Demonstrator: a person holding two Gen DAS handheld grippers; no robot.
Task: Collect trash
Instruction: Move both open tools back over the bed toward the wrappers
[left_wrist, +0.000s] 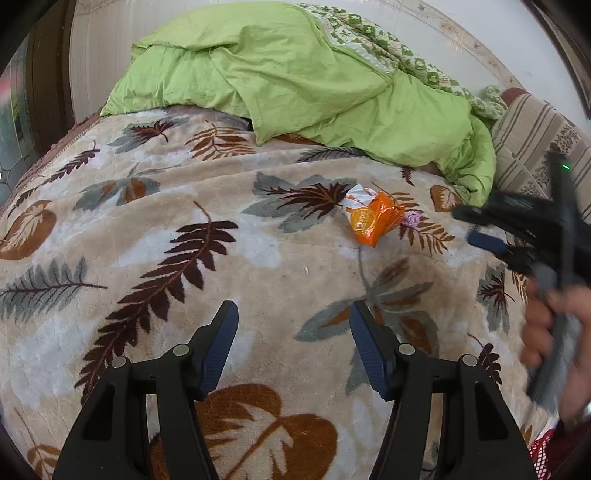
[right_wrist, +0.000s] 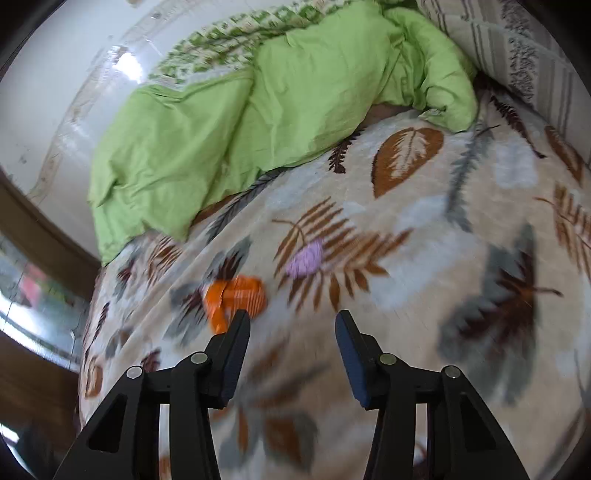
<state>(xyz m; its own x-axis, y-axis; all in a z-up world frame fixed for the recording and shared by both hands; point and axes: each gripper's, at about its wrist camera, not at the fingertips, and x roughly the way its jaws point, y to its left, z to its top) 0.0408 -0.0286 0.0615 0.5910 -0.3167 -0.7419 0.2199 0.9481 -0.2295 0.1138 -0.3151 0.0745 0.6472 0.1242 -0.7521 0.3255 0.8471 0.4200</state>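
Note:
An orange and white snack wrapper (left_wrist: 373, 218) lies on the leaf-patterned blanket (left_wrist: 258, 266), with a small crumpled purple wrapper (left_wrist: 412, 219) just right of it. My left gripper (left_wrist: 293, 314) is open and empty, a good way short of both. In the right wrist view the orange wrapper (right_wrist: 236, 295) lies just beyond the left fingertip and the purple wrapper (right_wrist: 306, 260) lies further ahead. My right gripper (right_wrist: 291, 325) is open and empty above the blanket (right_wrist: 424, 258). It also shows blurred in the left wrist view (left_wrist: 476, 225), held by a hand, right of the purple wrapper.
A crumpled green duvet (left_wrist: 295, 81) lies across the far side of the bed, also in the right wrist view (right_wrist: 258, 122). A striped pillow (left_wrist: 535, 144) sits at the far right. A white wall (left_wrist: 96, 48) stands behind. Something red and netted (left_wrist: 543, 458) shows at the lower right.

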